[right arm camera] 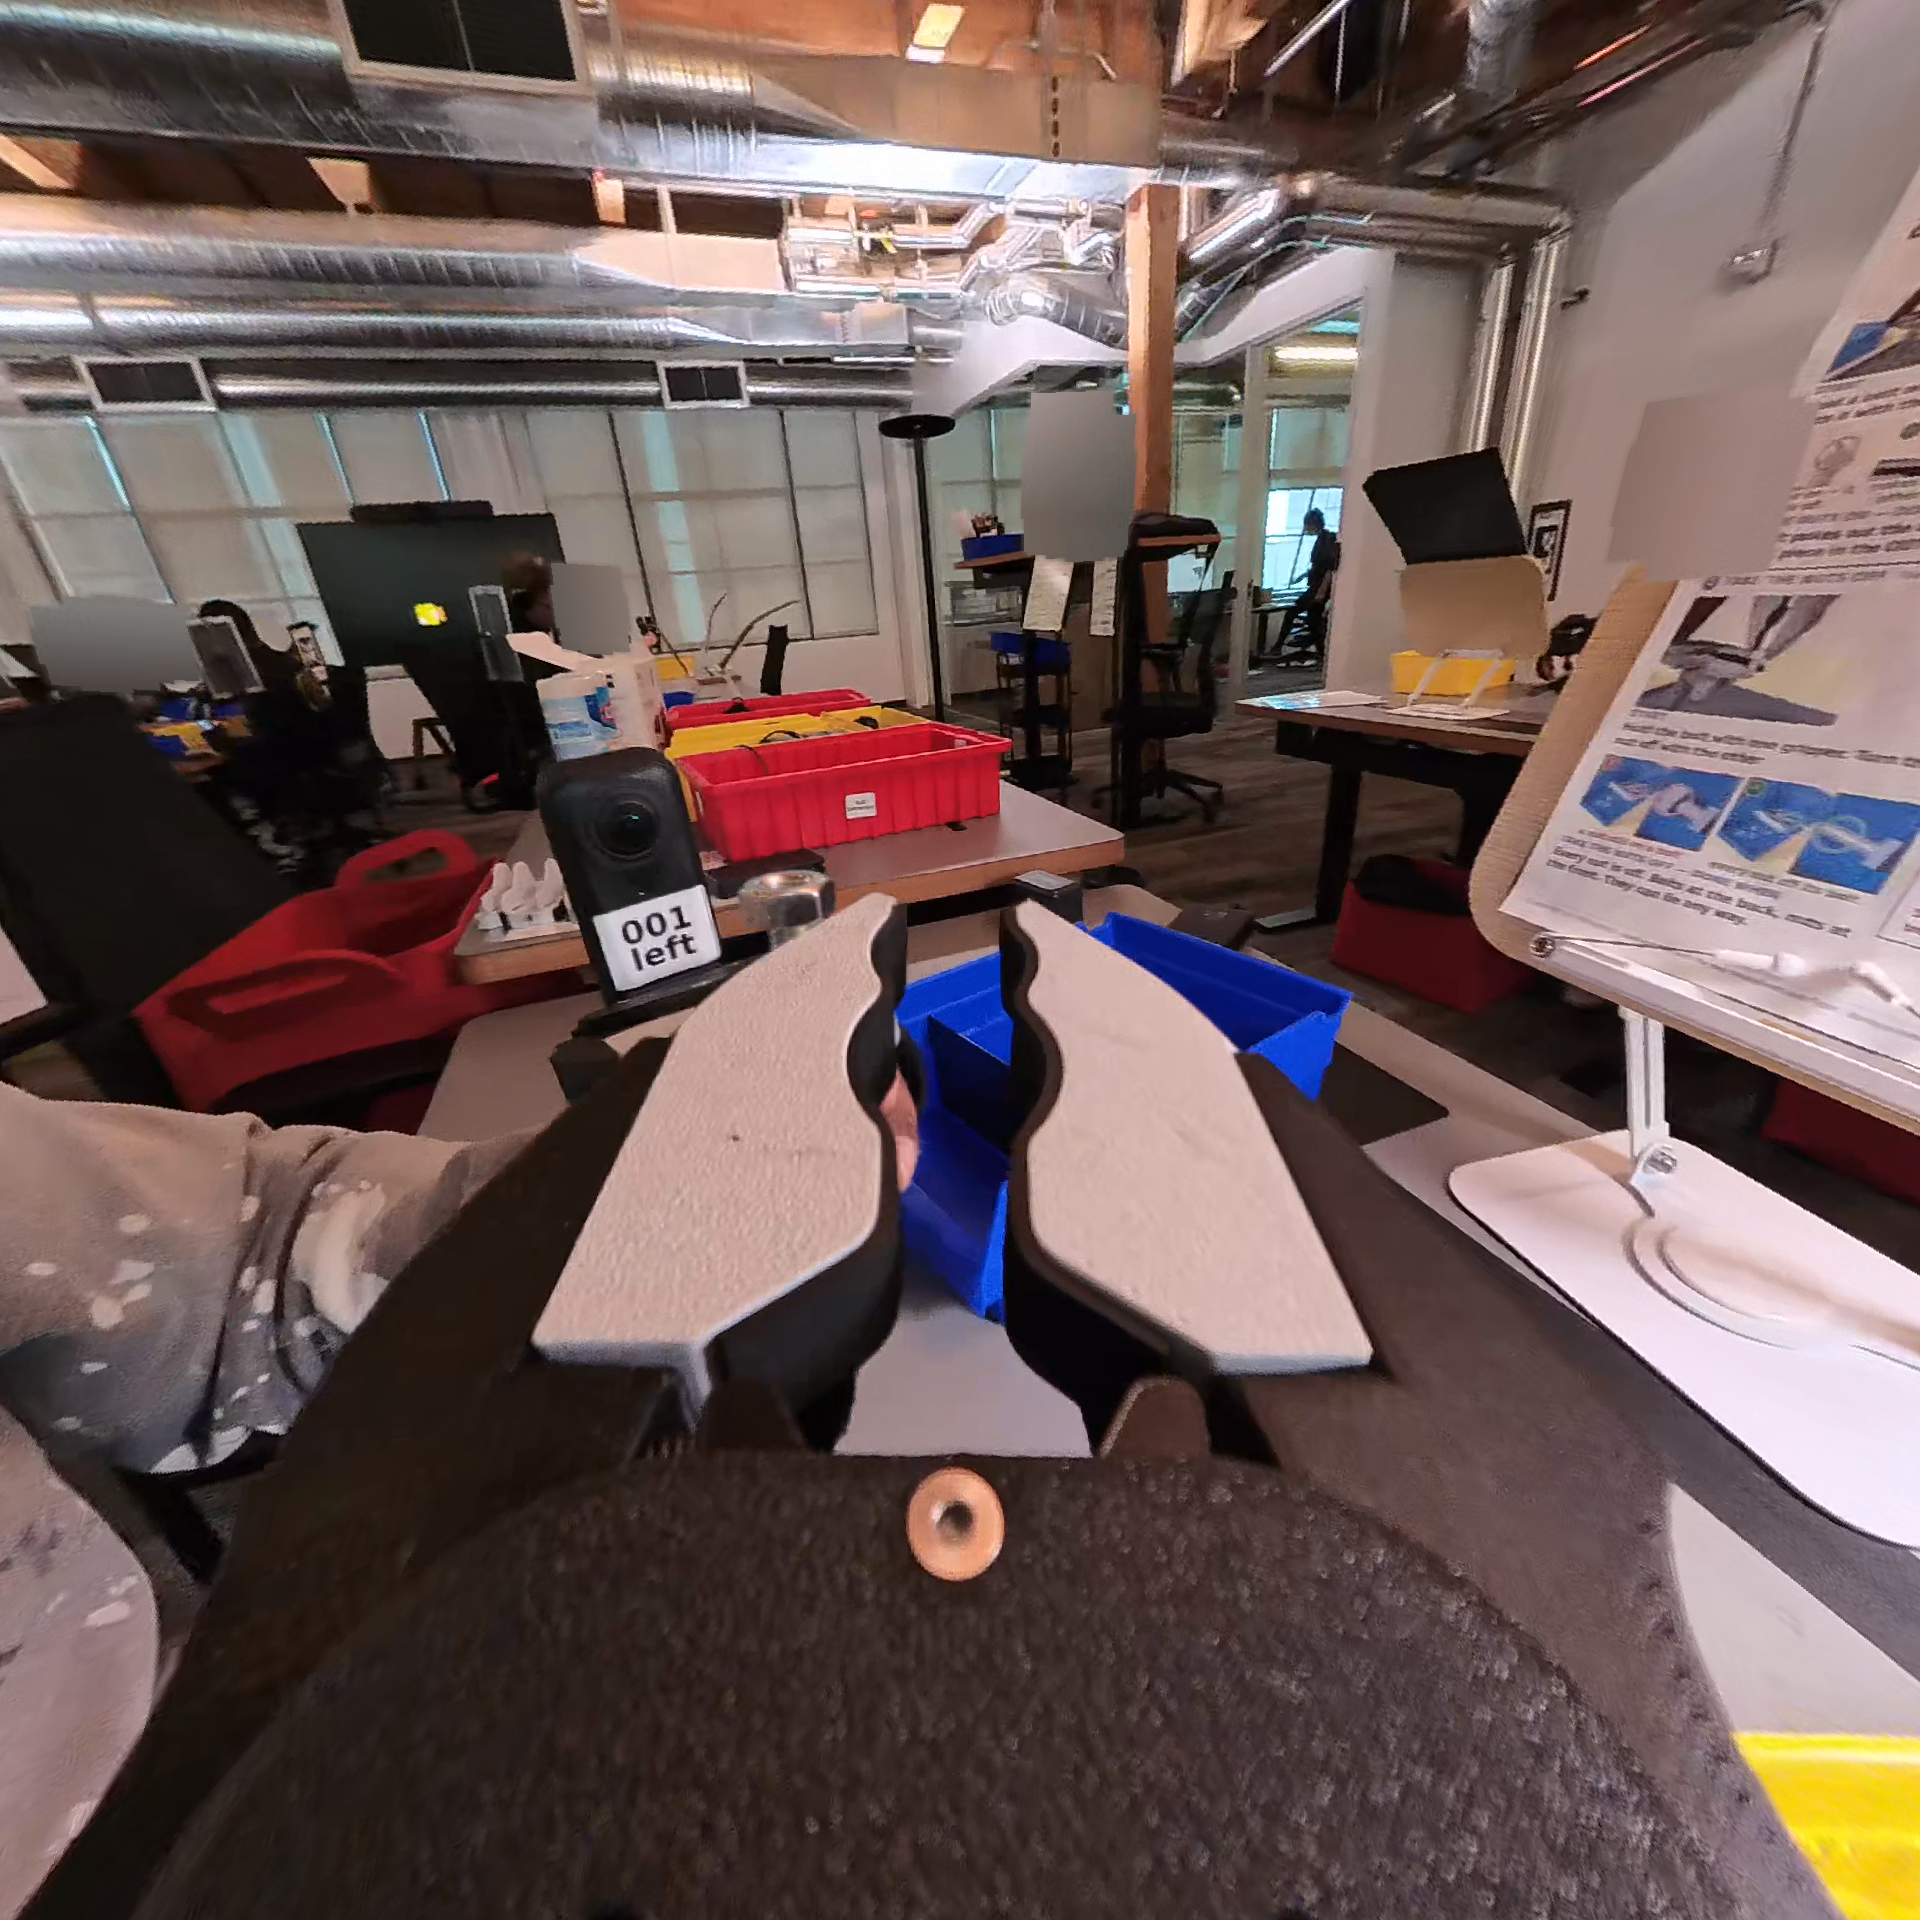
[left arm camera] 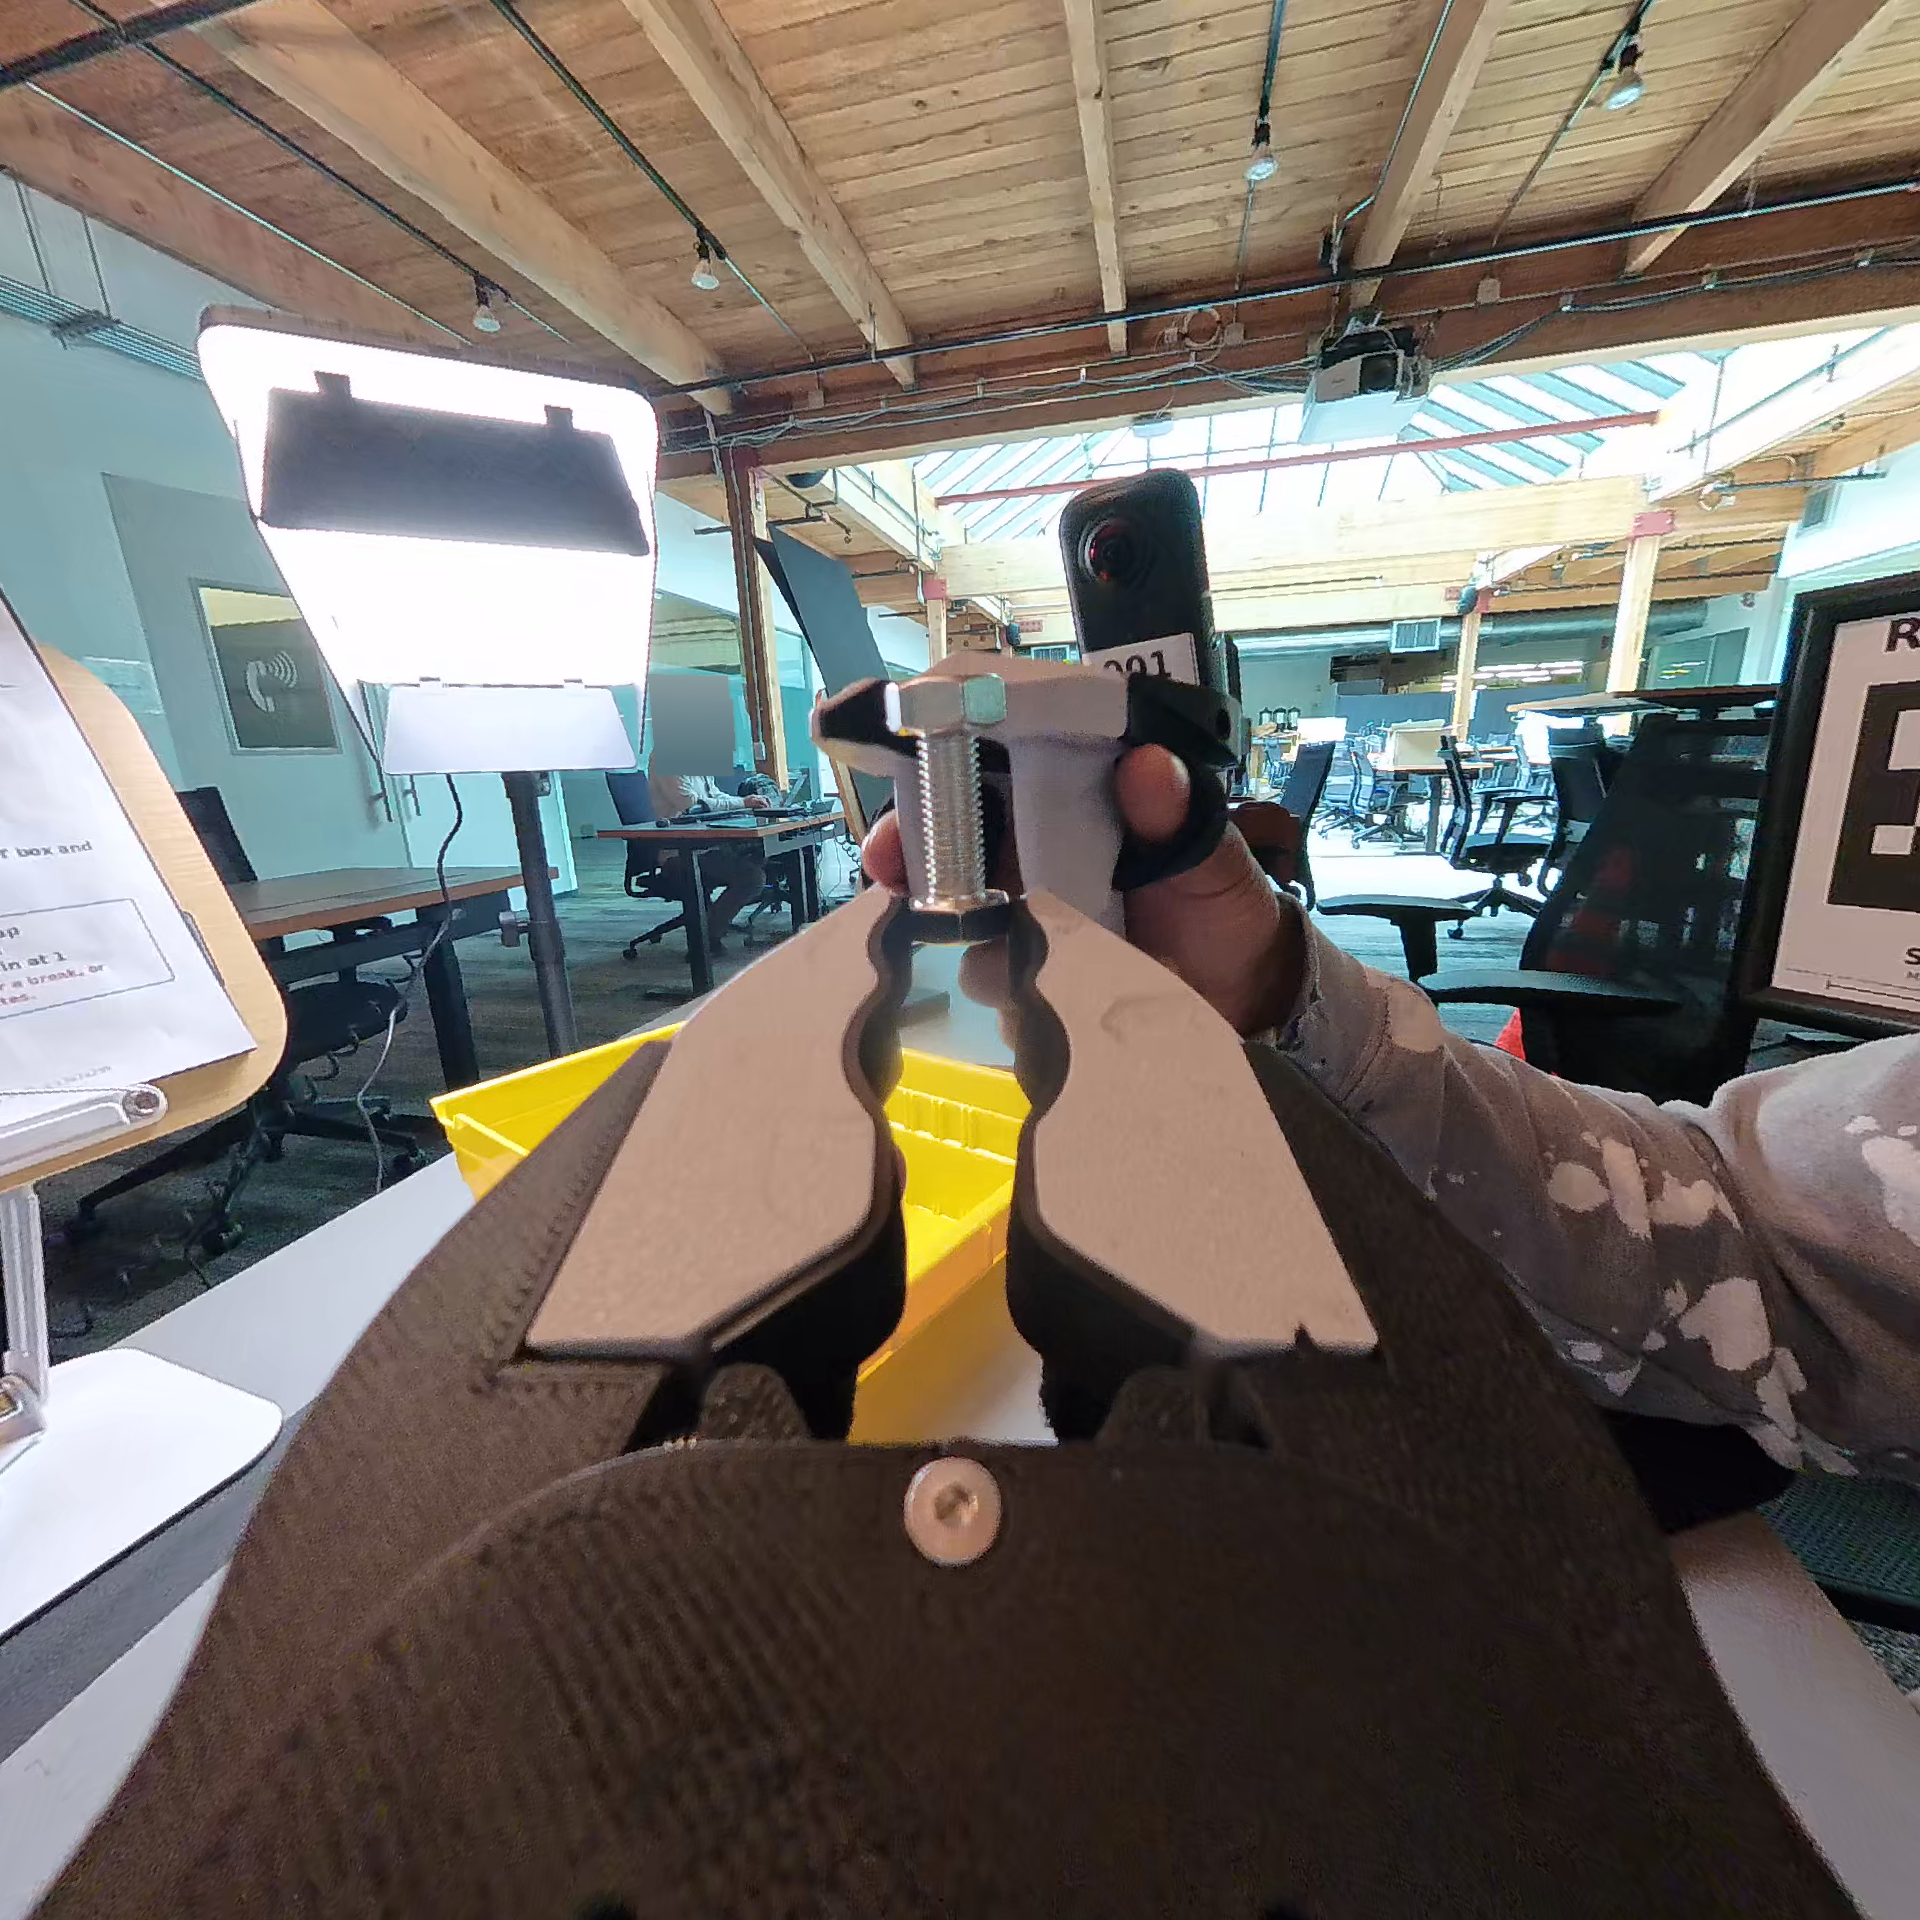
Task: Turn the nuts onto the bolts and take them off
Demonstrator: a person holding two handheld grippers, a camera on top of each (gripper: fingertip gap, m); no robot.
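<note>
The left gripper (left arm camera: 951,920) is raised off the table and pinches a dark nut (left arm camera: 956,922) between its fingertips. A silver bolt (left arm camera: 943,795) stands upright in that nut, hex head on top. Just beyond it, the right gripper (left arm camera: 883,727) comes across from the right with its fingers level with the bolt head; whether they touch the head I cannot tell. In its own wrist view the right gripper's (right arm camera: 951,925) fingers stand apart with a clear gap and nothing between them, and the bolt head shows just left of its left fingertip. A hand (left arm camera: 1195,862) in a speckled grey sleeve (left arm camera: 1621,1226) holds the right gripper. Below the left gripper, a yellow bin (left arm camera: 520,1117) sits on the table; a blue bin (right arm camera: 1236,982) sits farther along, beyond the right gripper's fingers.
</note>
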